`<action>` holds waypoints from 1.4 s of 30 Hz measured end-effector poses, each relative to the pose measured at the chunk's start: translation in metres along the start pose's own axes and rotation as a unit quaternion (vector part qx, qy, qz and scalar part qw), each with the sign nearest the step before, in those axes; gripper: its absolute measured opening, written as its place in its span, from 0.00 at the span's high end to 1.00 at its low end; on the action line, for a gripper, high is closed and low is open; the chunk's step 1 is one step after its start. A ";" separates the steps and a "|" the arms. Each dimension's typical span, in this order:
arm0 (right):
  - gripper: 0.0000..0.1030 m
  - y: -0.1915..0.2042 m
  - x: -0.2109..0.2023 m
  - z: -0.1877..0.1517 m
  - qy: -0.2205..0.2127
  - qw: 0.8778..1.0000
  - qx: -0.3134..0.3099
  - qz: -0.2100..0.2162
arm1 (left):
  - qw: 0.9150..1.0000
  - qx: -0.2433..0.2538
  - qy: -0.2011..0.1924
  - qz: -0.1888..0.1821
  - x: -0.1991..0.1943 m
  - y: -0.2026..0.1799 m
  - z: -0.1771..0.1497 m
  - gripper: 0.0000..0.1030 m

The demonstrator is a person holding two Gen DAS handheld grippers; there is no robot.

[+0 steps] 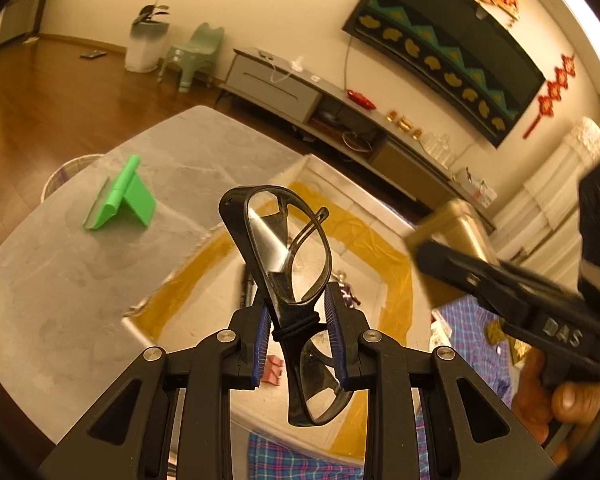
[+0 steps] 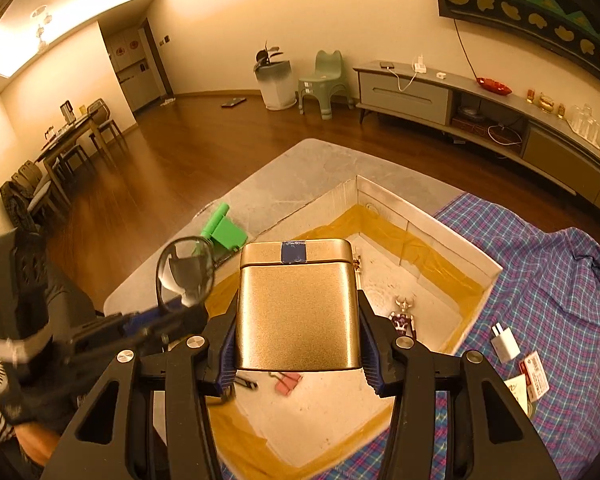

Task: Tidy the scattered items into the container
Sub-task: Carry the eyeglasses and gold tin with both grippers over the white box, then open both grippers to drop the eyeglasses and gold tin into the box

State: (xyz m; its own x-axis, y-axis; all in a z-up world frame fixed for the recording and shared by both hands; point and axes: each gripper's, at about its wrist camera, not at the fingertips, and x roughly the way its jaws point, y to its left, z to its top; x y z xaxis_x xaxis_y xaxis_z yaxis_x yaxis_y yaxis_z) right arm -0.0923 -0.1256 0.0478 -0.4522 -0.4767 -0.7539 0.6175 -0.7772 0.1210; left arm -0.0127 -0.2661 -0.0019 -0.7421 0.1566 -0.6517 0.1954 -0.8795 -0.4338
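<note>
My left gripper [image 1: 298, 330] is shut on a pair of black-framed glasses [image 1: 288, 252], held above the white box [image 1: 220, 236] with yellow tape. My right gripper [image 2: 298, 350] is shut on a gold tin [image 2: 296, 308] with a blue tape patch, held over the same box [image 2: 432, 228]. Inside the box lie a toy figure [image 2: 402, 318], a pink binder clip [image 2: 288, 382] and a dark pen [image 1: 247, 288]. The glasses and left gripper also show in the right wrist view [image 2: 184, 276], and the tin shows blurred in the left wrist view [image 1: 448, 224].
A green phone stand [image 1: 120, 196] sits on the grey table [image 1: 60, 280]. A plaid cloth [image 2: 540, 280] right of the box carries a white charger [image 2: 504, 342], a small red-white packet [image 2: 534, 374] and cards. A TV cabinet [image 2: 440, 92] stands along the wall.
</note>
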 end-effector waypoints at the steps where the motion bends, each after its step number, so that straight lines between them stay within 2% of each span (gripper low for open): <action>1: 0.51 -0.001 0.005 0.003 0.005 1.000 -0.002 -0.003 | 1.000 0.004 0.002 0.000 0.002 -0.004 0.001 0.74; 14: 0.51 -0.034 0.067 0.024 0.080 0.996 0.025 -0.023 | 0.999 0.016 0.040 0.008 0.030 -0.027 -0.002 0.74; 22: 0.51 -0.039 0.104 0.031 0.120 0.991 0.003 -0.062 | 0.998 0.015 0.059 0.011 0.039 -0.027 -0.005 0.74; 28: 0.51 -0.041 0.127 0.033 0.154 0.986 -0.007 -0.069 | 0.996 0.026 0.079 0.012 0.048 -0.033 -0.009 0.74; 33: 0.51 -0.041 0.134 0.034 0.164 0.983 -0.014 -0.077 | 0.996 0.027 0.086 0.022 0.053 -0.034 -0.010 0.74; 40: 0.51 -0.043 0.133 0.033 0.156 0.985 0.011 -0.068 | 0.995 0.012 0.093 0.029 0.054 -0.029 -0.011 0.74; 42: 0.51 -0.041 0.133 0.032 0.158 0.985 0.010 -0.069 | 0.995 0.004 0.094 0.026 0.054 -0.026 -0.010 0.77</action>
State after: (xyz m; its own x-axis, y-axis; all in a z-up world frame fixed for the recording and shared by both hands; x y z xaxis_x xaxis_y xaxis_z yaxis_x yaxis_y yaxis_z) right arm -0.1984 -0.1705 -0.0364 -0.3071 -0.2163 -0.9268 0.5497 -0.8353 0.0128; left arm -0.0513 -0.2297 -0.0319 -0.5979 0.1909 -0.7785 0.2246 -0.8924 -0.3913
